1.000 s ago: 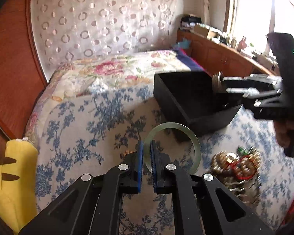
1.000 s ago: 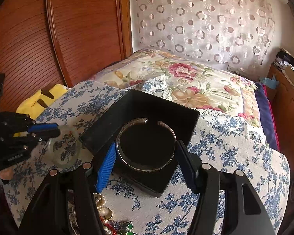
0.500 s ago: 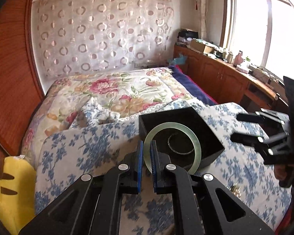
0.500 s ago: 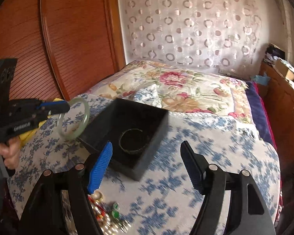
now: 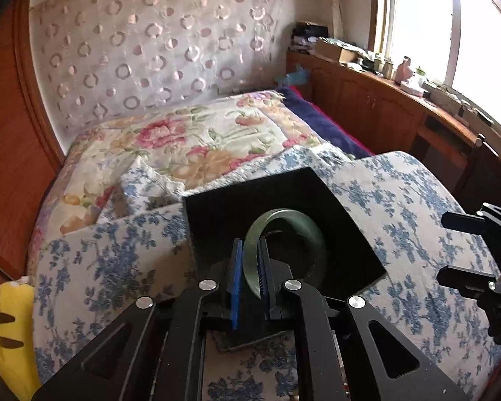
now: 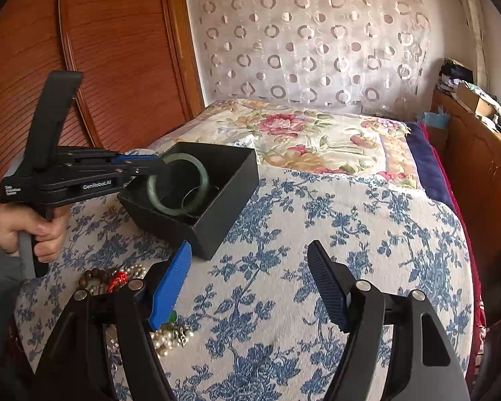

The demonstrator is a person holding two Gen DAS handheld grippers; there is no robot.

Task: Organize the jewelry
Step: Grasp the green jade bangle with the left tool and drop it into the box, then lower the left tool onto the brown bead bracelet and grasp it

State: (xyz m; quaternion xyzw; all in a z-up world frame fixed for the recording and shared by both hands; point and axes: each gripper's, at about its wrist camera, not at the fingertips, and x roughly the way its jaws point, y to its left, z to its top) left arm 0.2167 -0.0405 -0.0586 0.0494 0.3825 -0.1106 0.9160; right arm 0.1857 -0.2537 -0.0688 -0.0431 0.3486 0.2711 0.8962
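A pale green jade bangle point(image 5: 284, 220) sits between the pads of my left gripper point(image 5: 248, 257), hanging inside the open black box point(image 5: 217, 207). The jaws are opening, and the pads still touch the bangle. In the right wrist view, the left gripper point(image 6: 153, 167) reaches in from the left, with the jade bangle point(image 6: 177, 207) low in the black box point(image 6: 223, 214), beside a thin metal cuff point(image 6: 200, 193) on the box floor. My right gripper point(image 6: 250, 267) stands open and empty over the blue floral cloth, in front of the box. A pile of beads and pearls point(image 6: 113, 275) lies at the lower left.
A yellow plush toy point(image 5: 10, 334) lies at the bed's left edge. A flowered quilt point(image 6: 317, 133) covers the bed behind the box. Wooden panels stand at the left and a cluttered wooden cabinet point(image 5: 384, 100) at the right. A person's hand point(image 6: 33, 230) grips the left tool's handle.
My left gripper carried the jade bangle from beside the bead pile into the black box. My right gripper let the metal cuff go in the box and drew back, open.
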